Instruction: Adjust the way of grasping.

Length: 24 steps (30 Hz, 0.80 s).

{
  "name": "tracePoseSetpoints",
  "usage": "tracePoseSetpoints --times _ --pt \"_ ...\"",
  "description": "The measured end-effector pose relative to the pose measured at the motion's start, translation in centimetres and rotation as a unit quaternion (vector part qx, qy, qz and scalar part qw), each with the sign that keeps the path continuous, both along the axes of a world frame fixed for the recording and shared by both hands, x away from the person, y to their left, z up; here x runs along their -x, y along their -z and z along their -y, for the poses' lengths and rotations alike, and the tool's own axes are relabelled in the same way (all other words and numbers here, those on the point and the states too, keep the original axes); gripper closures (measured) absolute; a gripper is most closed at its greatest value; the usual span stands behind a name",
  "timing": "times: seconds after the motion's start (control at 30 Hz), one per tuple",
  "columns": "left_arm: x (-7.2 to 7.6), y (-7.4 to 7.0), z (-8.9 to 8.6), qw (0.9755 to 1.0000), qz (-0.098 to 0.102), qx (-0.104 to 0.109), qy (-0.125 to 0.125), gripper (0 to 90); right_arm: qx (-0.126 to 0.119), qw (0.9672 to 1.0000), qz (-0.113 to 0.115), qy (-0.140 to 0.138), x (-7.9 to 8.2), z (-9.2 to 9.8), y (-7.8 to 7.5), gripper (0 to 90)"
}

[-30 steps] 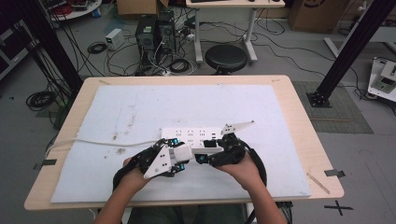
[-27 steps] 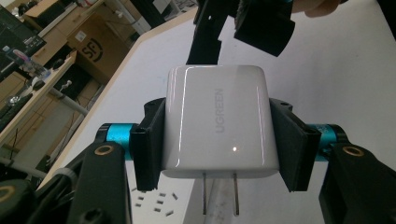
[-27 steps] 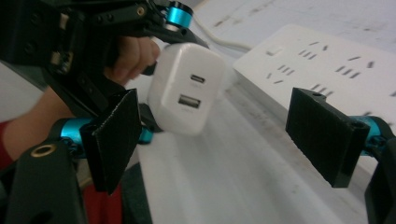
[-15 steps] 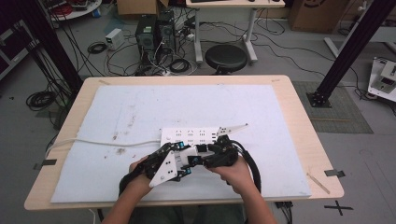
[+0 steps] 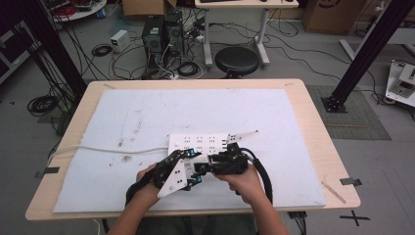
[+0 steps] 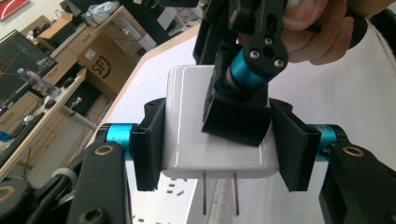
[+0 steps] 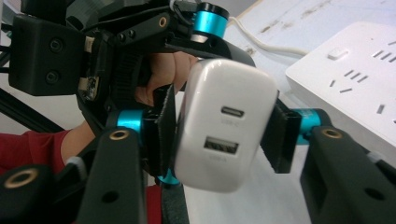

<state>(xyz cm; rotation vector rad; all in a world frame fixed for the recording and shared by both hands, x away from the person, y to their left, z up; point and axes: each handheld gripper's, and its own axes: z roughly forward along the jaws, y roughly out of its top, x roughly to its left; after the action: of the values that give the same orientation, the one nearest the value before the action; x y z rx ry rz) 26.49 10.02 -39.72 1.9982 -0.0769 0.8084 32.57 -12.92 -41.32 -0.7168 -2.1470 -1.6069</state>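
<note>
Both clamped on the white charger [image 6: 215, 135]: left gripper [image 6: 219, 144], right gripper [image 7: 219, 135], apparently just above the power strip [image 5: 198, 143] near the desk's front edge.

Glossy white plastic charger [image 6: 215, 126], bare metal prongs — matt white mat [image 5: 293, 122], pale wood table [image 5: 320, 142].

A round black stool [image 5: 237, 60] stands on the grey floor beyond the wooden table [image 5: 313, 122]. Two dark computer towers [image 5: 161, 34] stand near it, among tangled black cables [image 5: 105, 49].
</note>
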Motion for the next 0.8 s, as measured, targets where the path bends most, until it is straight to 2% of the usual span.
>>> tracePoseSetpoints --times 0.17,0.37,0.47,0.6,0.7,0.73,0.8 --pt "0.0 0.0 0.0 1.0 0.007 -0.005 -0.001 42.5 -0.006 1.0 -0.004 0.0 -0.1 0.0 0.1 57.2" --pt "-0.2 0.0 0.2 0.9998 0.01 -0.014 -0.006 41.7 -0.005 0.9997 -0.022 0.0 -0.2 0.0 0.1 62.2" --pt "-0.5 -0.2 0.1 0.9996 -0.025 -0.008 -0.004 40.7 -0.002 0.9998 -0.019 0.001 -0.1 0.0 0.1 63.1" --pt "-0.7 -0.4 -0.3 0.9989 -0.044 0.005 -0.013 27.0 0.001 0.9997 -0.008 0.022 0.0 0.6 -0.2 63.3" --pt "-0.7 -0.6 -1.0 0.9981 -0.056 0.012 -0.025 23.5 0.008 0.9993 0.014 0.032 0.0 1.1 -0.6 63.2" --pt "-0.8 -0.6 -1.3 0.9976 -0.061 0.017 -0.026 22.8 0.014 0.9993 0.019 0.031 0.0 1.2 -0.7 63.2" --pt "-1.0 -0.8 -2.1 0.9963 -0.072 0.027 -0.039 21.2 0.032 0.998 0.043 0.035 0.1 1.3 -0.9 63.2"
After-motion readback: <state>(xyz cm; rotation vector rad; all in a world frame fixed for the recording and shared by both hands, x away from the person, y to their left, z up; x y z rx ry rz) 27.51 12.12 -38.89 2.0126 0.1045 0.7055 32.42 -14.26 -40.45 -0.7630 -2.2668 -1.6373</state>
